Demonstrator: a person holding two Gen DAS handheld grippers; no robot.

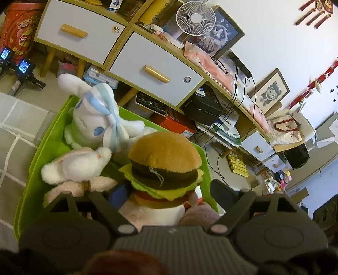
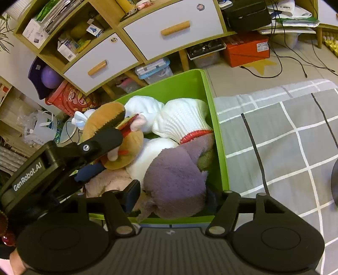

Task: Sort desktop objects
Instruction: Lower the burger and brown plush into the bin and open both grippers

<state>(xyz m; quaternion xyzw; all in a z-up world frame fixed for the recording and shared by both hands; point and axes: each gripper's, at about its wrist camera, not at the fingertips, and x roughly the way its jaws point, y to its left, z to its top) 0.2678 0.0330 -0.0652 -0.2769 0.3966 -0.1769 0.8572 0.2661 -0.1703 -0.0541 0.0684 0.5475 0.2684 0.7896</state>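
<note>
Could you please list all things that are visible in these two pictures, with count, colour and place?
bin: one, green, on the floor beside the grey checked cloth.
burger plush: one, tan and brown, on top of the pile in the bin.
white rabbit plush: one, white with blue bow, at the bin's far end.
purple plush: one, near end of the bin.
drawers: two close ones, white with wooden handles, behind the bin.
fan: one, white, on the desk.
left hand-held gripper: one, black, open around the burger plush.
right hand-held gripper: one, black, open over the purple plush.
</note>
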